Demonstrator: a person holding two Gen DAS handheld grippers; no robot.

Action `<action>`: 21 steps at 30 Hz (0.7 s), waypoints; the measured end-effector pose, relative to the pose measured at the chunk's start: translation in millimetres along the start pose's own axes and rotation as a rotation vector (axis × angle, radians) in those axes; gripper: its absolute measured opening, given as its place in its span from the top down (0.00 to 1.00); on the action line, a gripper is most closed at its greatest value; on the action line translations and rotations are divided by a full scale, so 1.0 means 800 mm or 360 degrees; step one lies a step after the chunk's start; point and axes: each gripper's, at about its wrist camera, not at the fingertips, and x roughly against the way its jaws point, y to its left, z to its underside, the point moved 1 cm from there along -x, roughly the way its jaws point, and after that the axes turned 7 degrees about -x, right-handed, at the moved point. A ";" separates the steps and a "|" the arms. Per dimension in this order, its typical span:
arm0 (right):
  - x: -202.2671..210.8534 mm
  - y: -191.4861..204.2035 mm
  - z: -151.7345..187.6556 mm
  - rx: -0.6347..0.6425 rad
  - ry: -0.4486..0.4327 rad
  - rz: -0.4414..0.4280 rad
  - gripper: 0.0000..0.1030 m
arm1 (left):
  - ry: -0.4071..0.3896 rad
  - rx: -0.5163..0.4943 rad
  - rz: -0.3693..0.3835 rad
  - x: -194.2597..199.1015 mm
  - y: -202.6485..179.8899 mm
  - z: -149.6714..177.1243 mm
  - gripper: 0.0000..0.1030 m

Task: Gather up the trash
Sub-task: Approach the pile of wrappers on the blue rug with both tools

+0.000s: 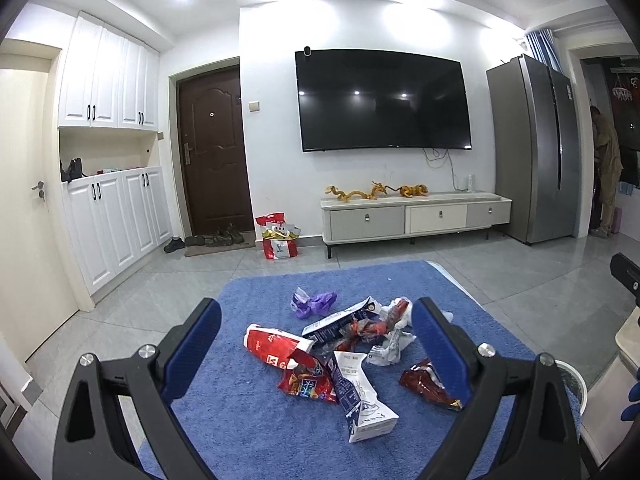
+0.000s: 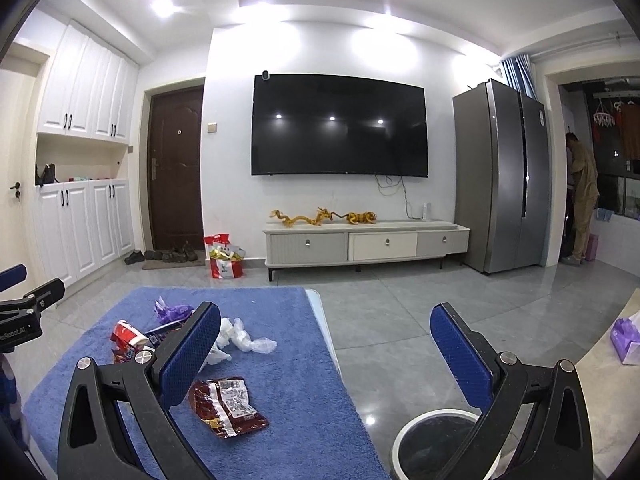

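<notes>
On the blue towel (image 1: 256, 420) in the left wrist view sits the trash pile (image 1: 344, 344): red snack bags, a purple wrapper, crumpled white plastic. The left gripper (image 1: 316, 340) hangs above it, jaws wide apart, holding nothing.

Right wrist view: the right gripper (image 2: 326, 344) is also spread and empty, a dark red wrapper (image 2: 226, 406) lies on the towel near its left finger, and the white-rimmed bin (image 2: 436, 440) stands on the floor beside the table.

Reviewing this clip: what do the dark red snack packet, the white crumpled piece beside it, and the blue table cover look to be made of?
Dark red snack packet: probably glossy plastic or foil film; it glints and creases sharply, with a printed white label.
White crumpled piece: likely thin translucent plastic, though it may be tissue; soft bunched folds.
Blue table cover: a towel-like fabric, matte and napped, with no shine.
</notes>
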 end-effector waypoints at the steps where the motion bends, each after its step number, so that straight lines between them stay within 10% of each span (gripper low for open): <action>1: -0.001 0.000 0.002 0.0001 0.0002 -0.0002 0.00 | 0.0001 -0.0006 -0.0004 0.000 0.000 0.000 0.06; 21: -0.008 0.008 0.012 0.0015 0.0085 -0.0018 0.00 | 0.0051 -0.0036 0.0001 -0.004 -0.003 0.006 0.06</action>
